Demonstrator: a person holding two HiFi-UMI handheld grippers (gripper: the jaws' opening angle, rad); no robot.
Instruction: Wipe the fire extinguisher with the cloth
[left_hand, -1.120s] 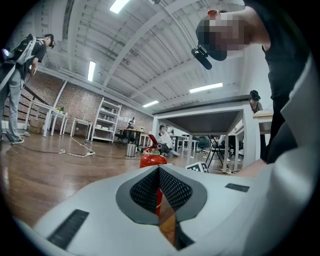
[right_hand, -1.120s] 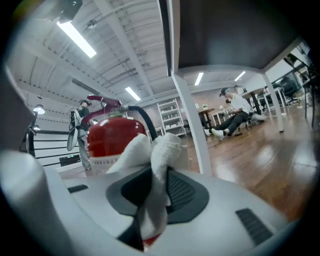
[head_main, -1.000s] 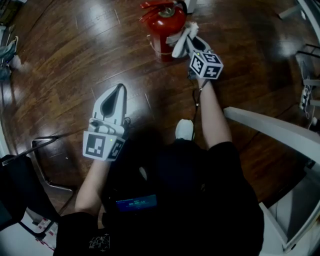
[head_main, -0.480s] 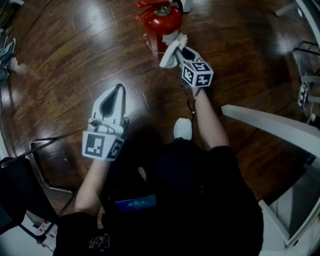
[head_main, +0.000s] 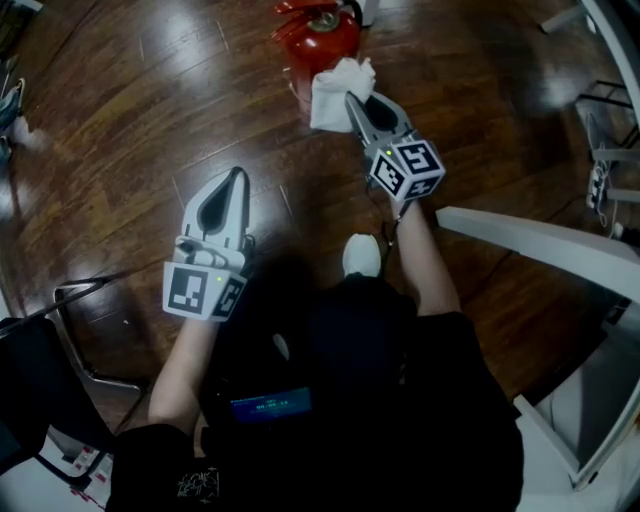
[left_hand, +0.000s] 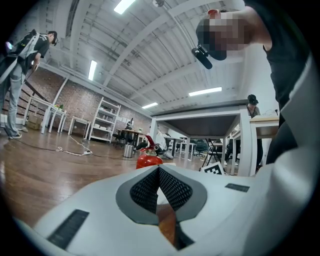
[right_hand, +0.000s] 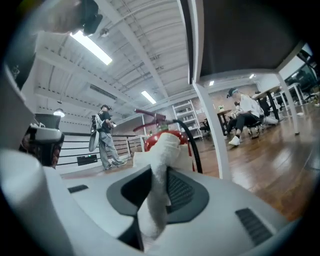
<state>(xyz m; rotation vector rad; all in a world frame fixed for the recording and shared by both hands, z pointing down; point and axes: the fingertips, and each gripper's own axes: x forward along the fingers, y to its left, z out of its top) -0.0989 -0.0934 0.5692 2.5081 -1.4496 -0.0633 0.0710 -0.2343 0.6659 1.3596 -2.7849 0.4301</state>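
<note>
The right tongs (head_main: 355, 103) grip a crumpled white cloth (head_main: 336, 84) at the near side of a red metal fire extinguisher (head_main: 322, 36), which stands upright on a dark wooden plank floor (head_main: 130, 110). The left tongs (head_main: 237, 178), closed with nothing between them, hang well apart from the extinguisher, nearer the person's body.

The floor (head_main: 130, 110) is of dark, glossy wooden planks (lamps reflect on it in pale spots), and directly on it stand the red fire extinguisher (head_main: 318, 35), upright, the person's white shoe (head_main: 362, 256) and a thin metal frame (head_main: 85, 290) at the left.
</note>
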